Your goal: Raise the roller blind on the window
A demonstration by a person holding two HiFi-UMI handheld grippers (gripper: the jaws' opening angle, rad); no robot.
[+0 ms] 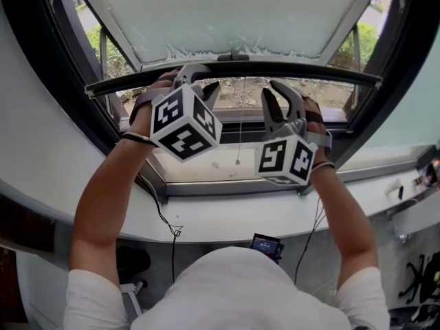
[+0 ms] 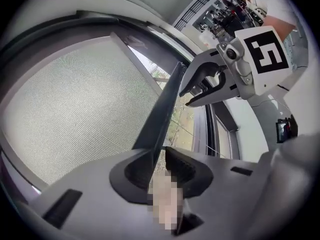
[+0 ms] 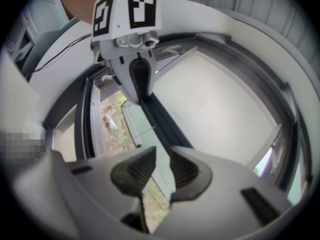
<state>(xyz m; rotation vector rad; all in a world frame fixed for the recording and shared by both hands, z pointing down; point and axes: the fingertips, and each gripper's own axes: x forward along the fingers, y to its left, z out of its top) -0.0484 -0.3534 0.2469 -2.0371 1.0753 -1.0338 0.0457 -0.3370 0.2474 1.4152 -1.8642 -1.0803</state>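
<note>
The roller blind [image 1: 234, 12] covers the upper part of the window, and its dark bottom bar [image 1: 330, 75] runs across the head view. Both grippers reach up to that bar side by side. My left gripper [image 1: 196, 80] is shut on the bar; in the left gripper view the bar [image 2: 162, 109] passes between its pads [image 2: 182, 166]. A little to the right, my right gripper [image 1: 280, 91] holds the same bar. In the right gripper view the bar [image 3: 160, 119] runs into the narrow gap of the right gripper [image 3: 162, 169]. Each gripper view shows the other gripper on the bar.
Below the bar, bare glass shows greenery outside. A thin pull cord [image 1: 238, 143] hangs in front of the pane. The white sill [image 1: 227, 218] curves below, with a black cable [image 1: 161, 215] hanging over it and a small lit screen [image 1: 265, 243] beneath. The dark window frame [image 1: 385, 81] flanks both sides.
</note>
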